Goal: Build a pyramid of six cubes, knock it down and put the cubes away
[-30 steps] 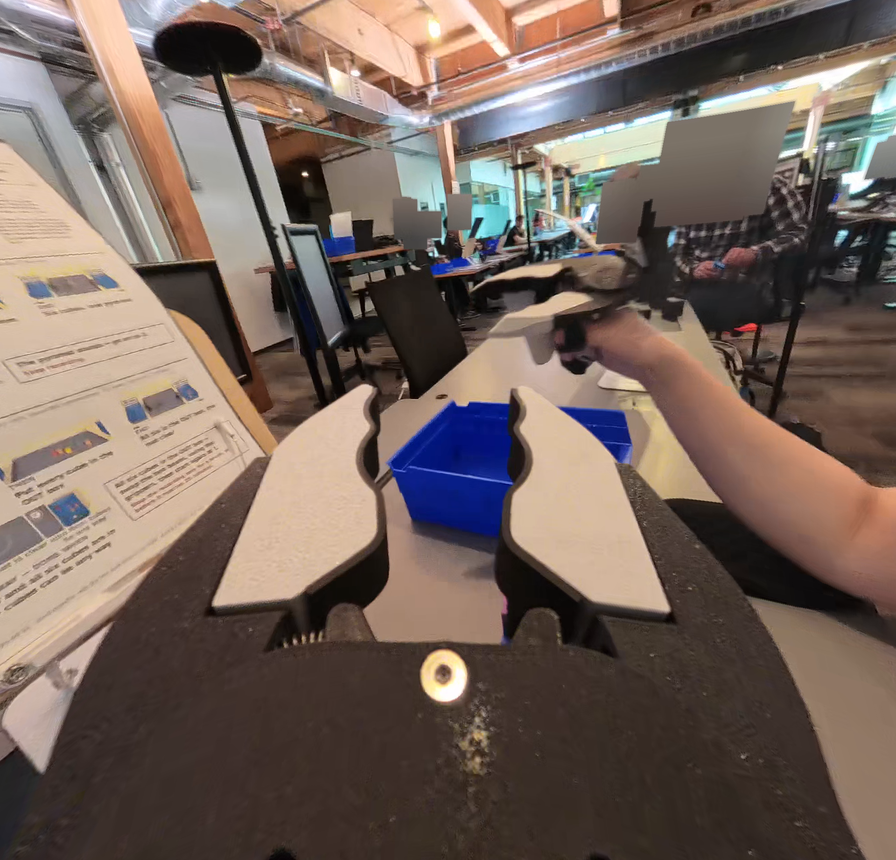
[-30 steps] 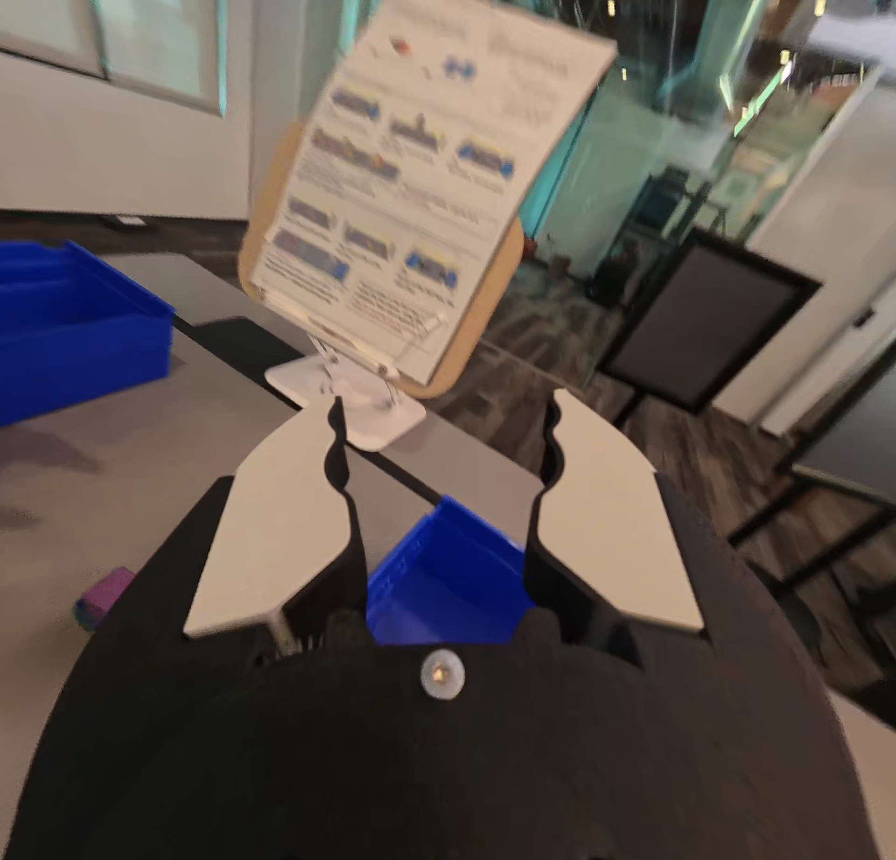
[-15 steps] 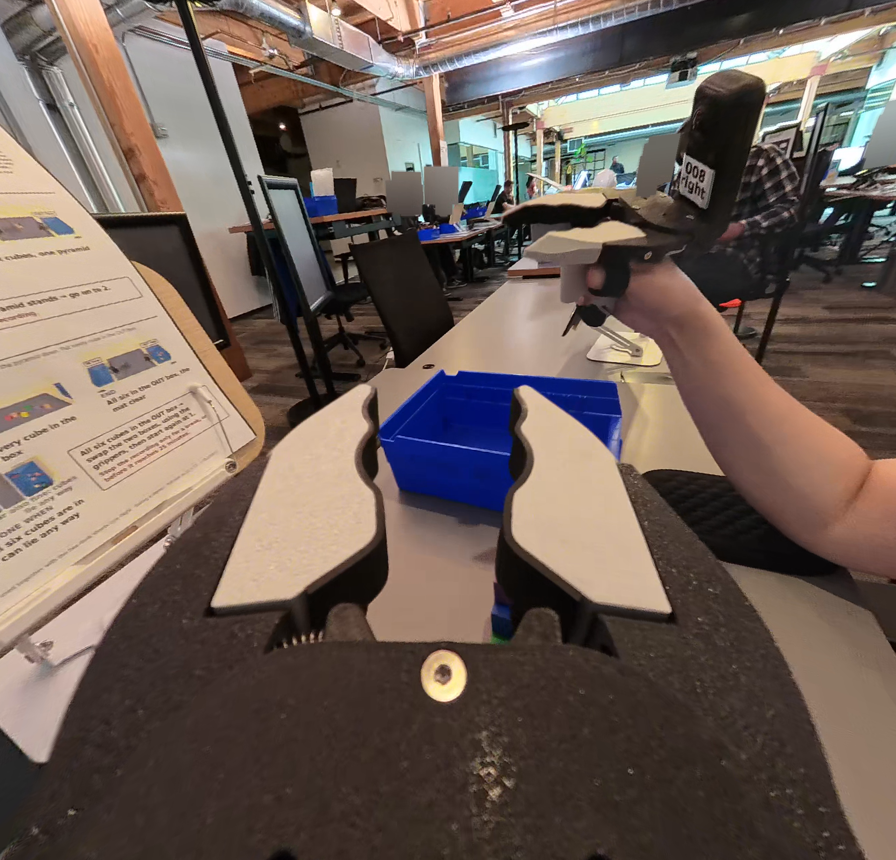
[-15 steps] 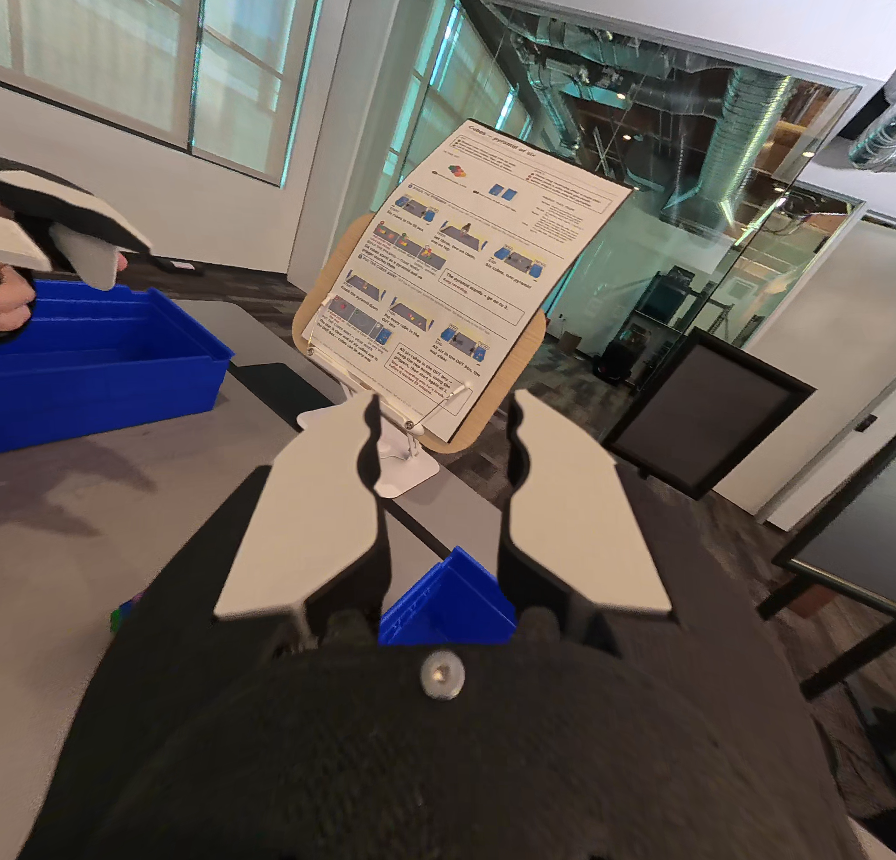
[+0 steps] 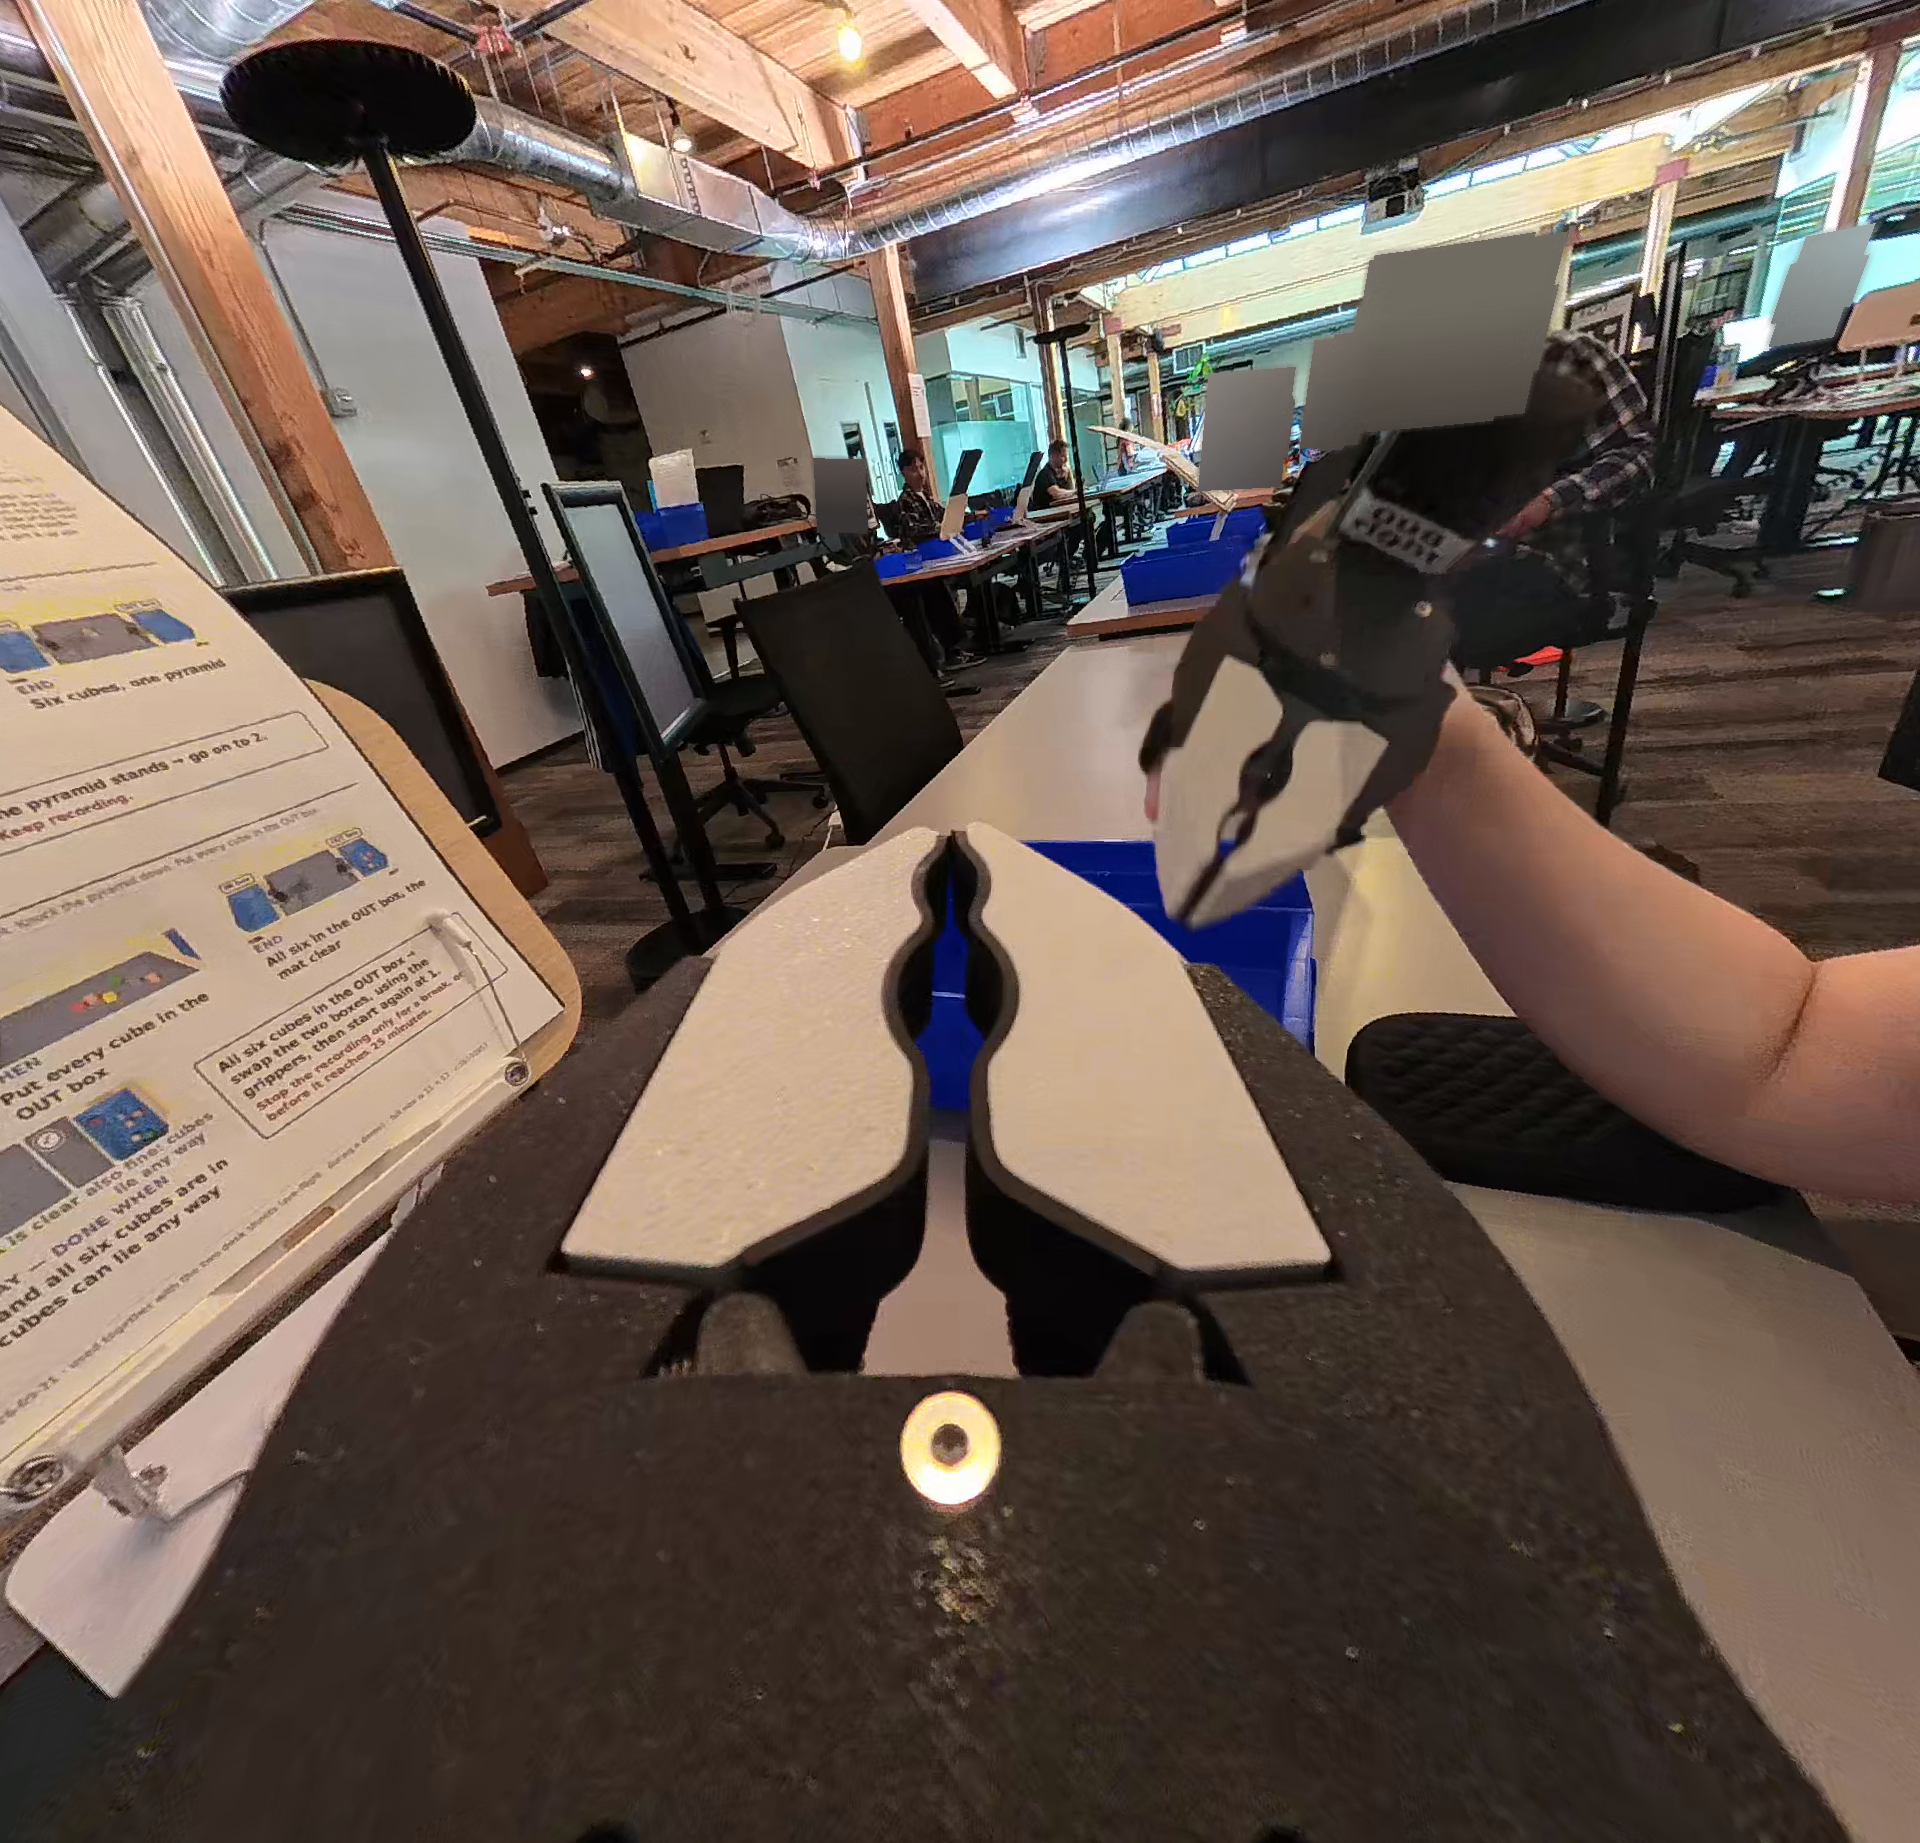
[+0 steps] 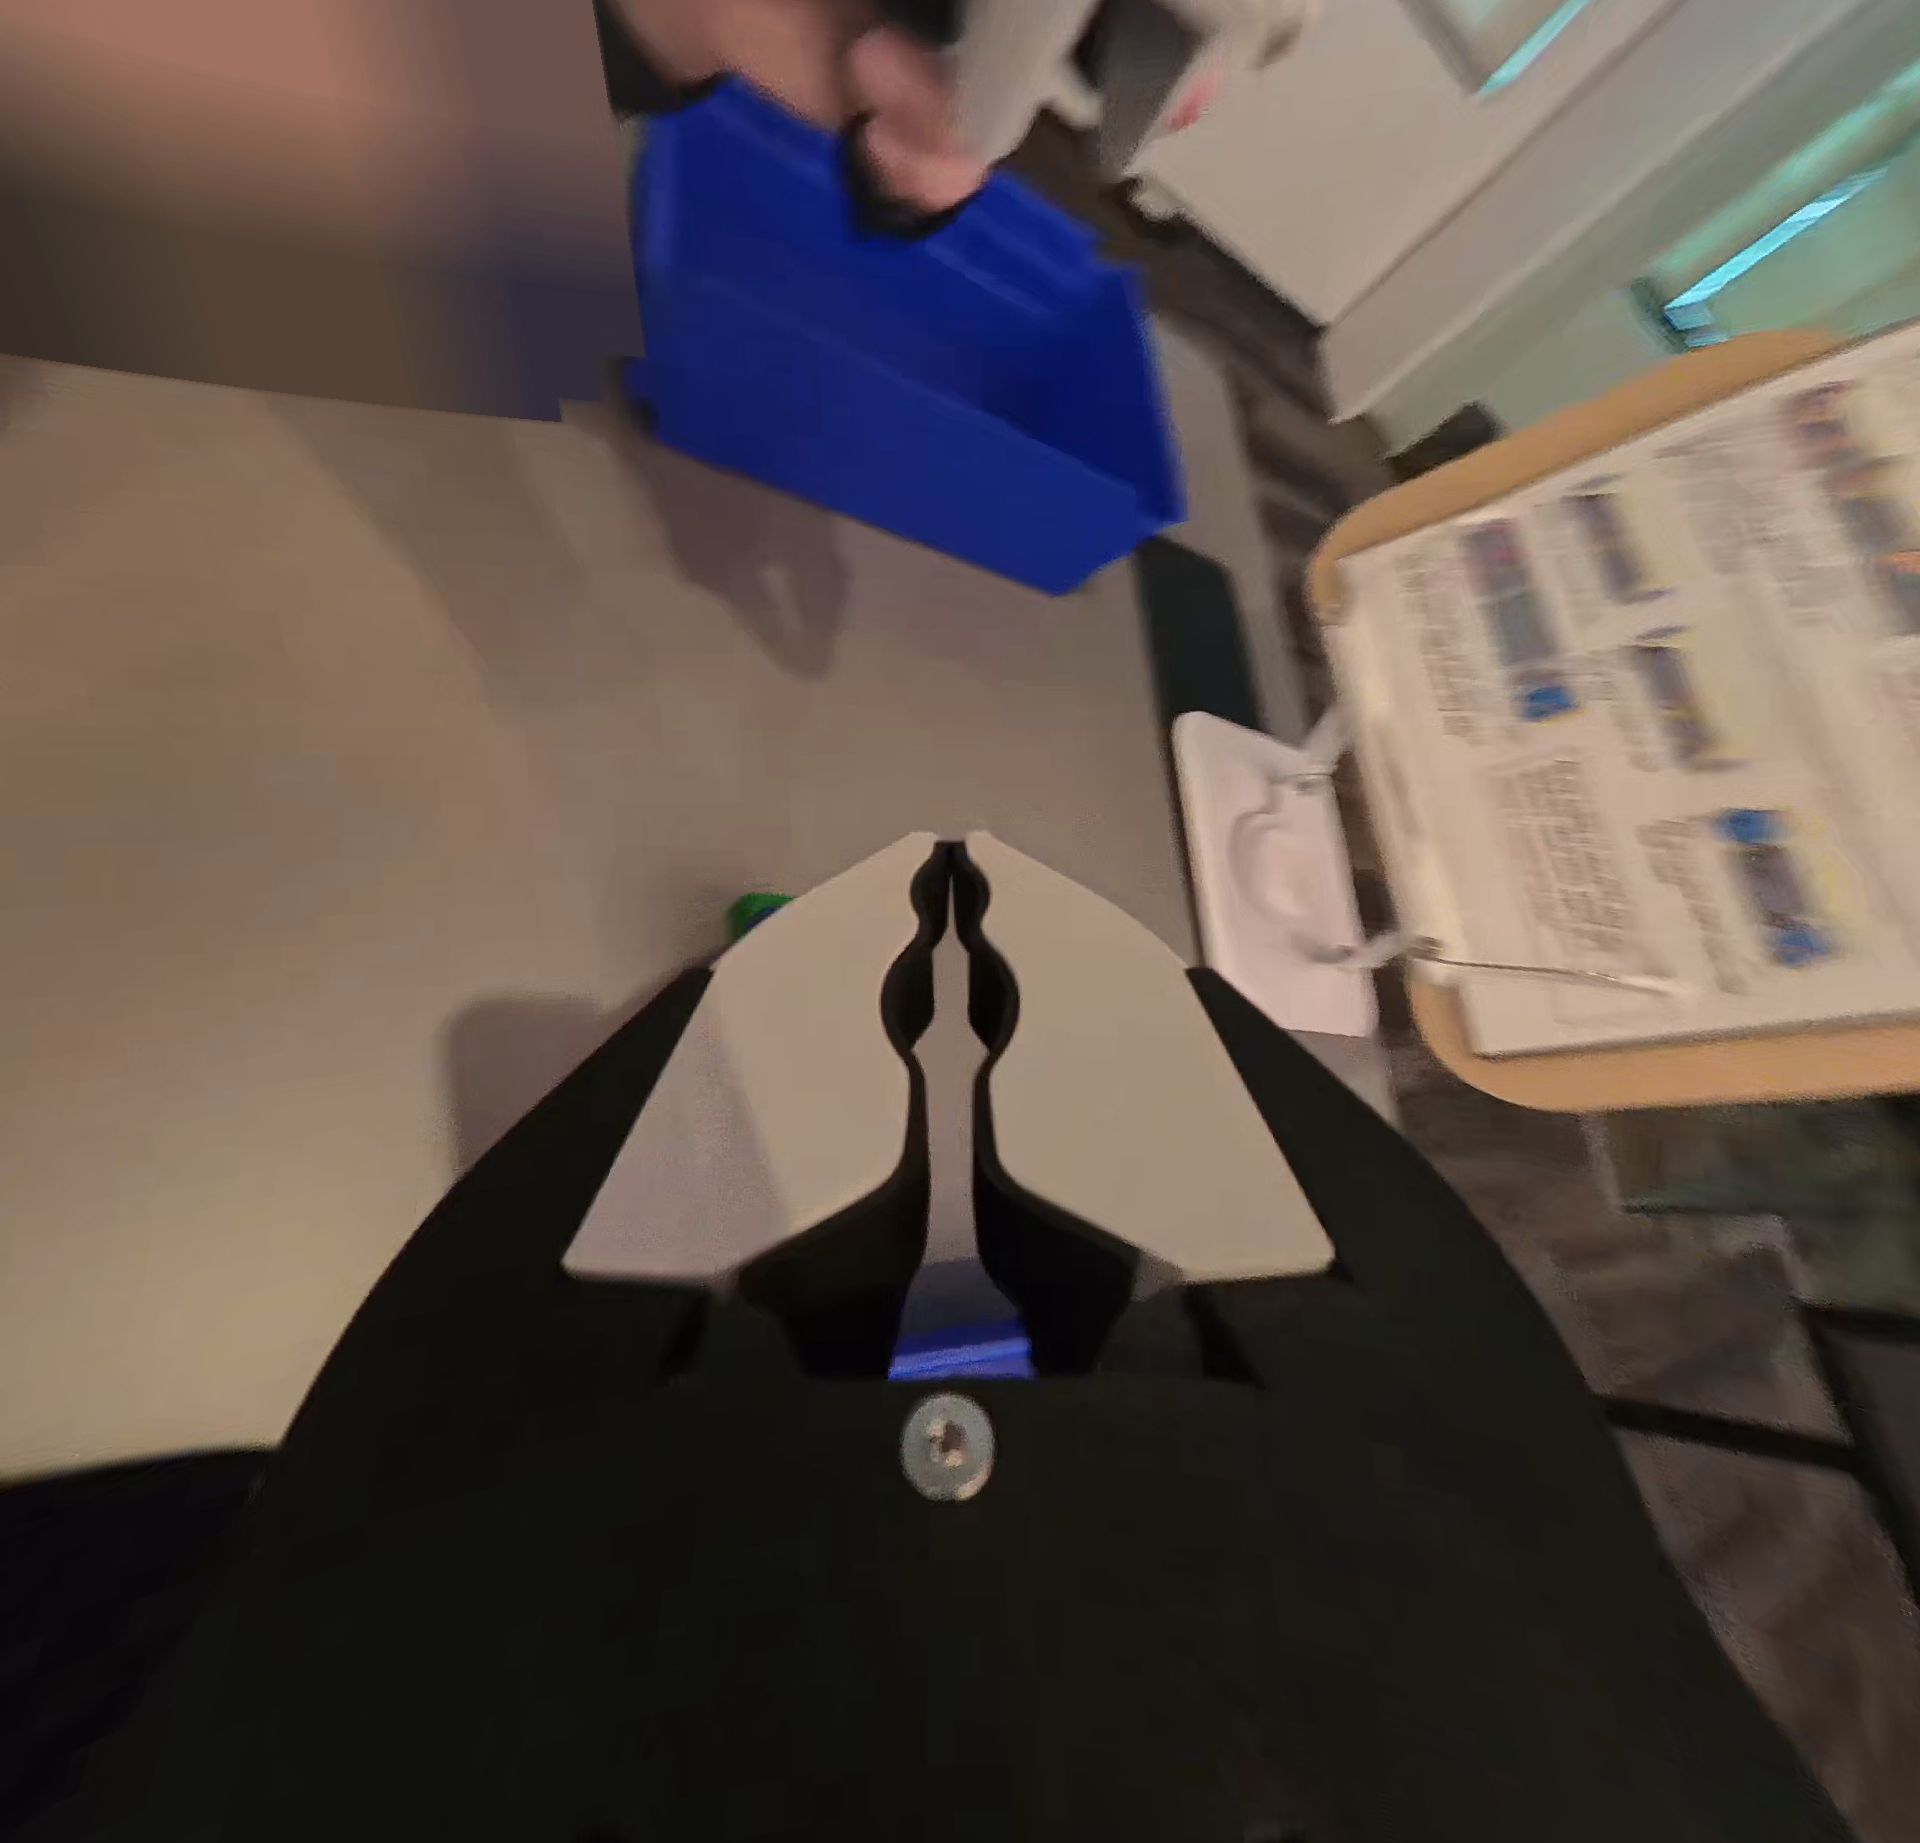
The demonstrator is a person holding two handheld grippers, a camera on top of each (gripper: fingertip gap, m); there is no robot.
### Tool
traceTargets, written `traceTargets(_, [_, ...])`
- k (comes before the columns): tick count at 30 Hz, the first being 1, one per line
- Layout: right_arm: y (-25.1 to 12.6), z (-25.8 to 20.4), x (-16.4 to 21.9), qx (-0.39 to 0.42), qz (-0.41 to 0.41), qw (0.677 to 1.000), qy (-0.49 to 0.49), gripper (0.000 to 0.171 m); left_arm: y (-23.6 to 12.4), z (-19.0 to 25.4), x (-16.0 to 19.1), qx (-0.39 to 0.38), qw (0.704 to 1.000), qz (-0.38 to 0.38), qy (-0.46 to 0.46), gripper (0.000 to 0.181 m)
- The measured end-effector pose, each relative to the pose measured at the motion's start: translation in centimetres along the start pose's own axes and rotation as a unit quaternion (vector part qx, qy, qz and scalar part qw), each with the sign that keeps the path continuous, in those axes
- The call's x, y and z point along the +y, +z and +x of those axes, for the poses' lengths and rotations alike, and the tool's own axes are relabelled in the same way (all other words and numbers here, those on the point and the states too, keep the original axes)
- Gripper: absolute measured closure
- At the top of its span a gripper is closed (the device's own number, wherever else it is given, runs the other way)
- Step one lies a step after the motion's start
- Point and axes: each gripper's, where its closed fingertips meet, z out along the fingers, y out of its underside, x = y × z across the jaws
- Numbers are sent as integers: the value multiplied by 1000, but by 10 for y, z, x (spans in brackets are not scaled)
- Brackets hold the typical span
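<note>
Green cube (image 6: 756, 908) on table, mostly hidden; blue box (image 6: 894, 380) beyond.

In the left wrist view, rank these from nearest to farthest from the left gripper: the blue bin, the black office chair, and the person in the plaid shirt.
From the left gripper:
1. Blue bin, just beyond the fingers, on the grey table.
2. Black office chair, farther back, left of the table.
3. Person in the plaid shirt, seated far back on the right.
</note>
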Motion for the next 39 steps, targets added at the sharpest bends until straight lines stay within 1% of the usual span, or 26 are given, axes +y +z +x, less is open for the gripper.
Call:
traceTargets(3, [29, -39, 24, -118, -70, 991, -3, 170, 1, 0, 1, -5, 1000, -1, 7, 181])
traceTargets(5, [43, -64, 46, -188, -138, 972, 1, 170, 1, 1, 3, -2, 1000, -7, 9, 181])
traceTargets(10, [63, -105, 81, -297, -238, 924, 30, 170, 0, -1, 4, -6, 1000, -14, 12, 181])
traceTargets(15, [76, -135, 105, -360, -311, 879, 12, 170, -3, -3, 1, -8, 1000, -7, 6, 181])
traceTargets(19, [84, -148, 109, -384, -326, 864, -2, 170, -4, -2, -1, -5, 1000, -3, 6, 181])
traceTargets(23, [87, -154, 118, -390, -354, 850, -5, 170, -3, 1, -1, -1, 1000, -6, 12, 181])
traceTargets(27, [91, -150, 120, -378, -353, 856, -11, 170, -2, 3, 1, 2, 1000, -13, 17, 181])
traceTargets(32, [102, -126, 137, -309, -386, 869, -22, 170, -2, 2, -2, -6, 1000, -4, 23, 181])
traceTargets(33, [104, -116, 142, -282, -396, 873, -30, 170, -3, 2, -2, -6, 1000, -3, 22, 181])
traceTargets(35, [114, -93, 144, -217, -395, 892, -27, 170, -3, 2, -1, -5, 1000, -5, 19, 181])
traceTargets(37, [128, -57, 137, -114, -371, 921, -21, 170, -2, 2, -1, -4, 1000, -5, 18, 181])
traceTargets(39, [136, -31, 124, -44, -324, 945, -10, 170, -1, 3, 0, -2, 1000, -7, 17, 181])
